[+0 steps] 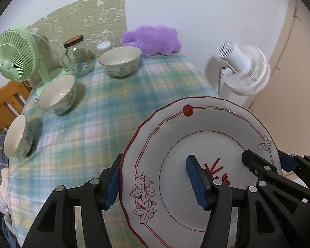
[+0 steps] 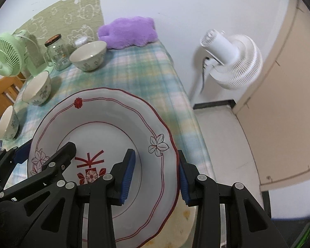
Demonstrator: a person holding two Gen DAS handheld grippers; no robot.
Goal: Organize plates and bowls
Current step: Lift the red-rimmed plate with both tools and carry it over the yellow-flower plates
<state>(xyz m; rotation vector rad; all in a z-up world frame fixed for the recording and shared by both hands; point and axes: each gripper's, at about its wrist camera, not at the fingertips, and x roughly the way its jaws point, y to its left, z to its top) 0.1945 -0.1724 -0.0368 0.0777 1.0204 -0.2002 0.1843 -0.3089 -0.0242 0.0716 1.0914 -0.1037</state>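
A white plate with red rim and flower drawings [image 1: 206, 140] is held above the plaid tablecloth [image 1: 105, 111] by both grippers. My left gripper [image 1: 155, 184] grips its left rim, one blue pad under it and one on top. My right gripper [image 2: 157, 177] grips the plate [image 2: 105, 111] on its right rim the same way. Each gripper shows in the other's view. Three white bowls with green print stand on the table: far [image 1: 121, 61], middle left [image 1: 57, 94], near left [image 1: 18, 136]; they also show in the right wrist view, far [image 2: 88, 55], middle [image 2: 37, 91], near [image 2: 8, 124].
A green desk fan [image 1: 15, 54], a glass jar with dark lid [image 1: 78, 56] and a purple plush [image 1: 153, 39] stand at the table's far side. A white floor fan [image 2: 231, 60] stands right of the table by a beige door [image 2: 279, 113]. A wooden chair [image 1: 6, 101] is at the left.
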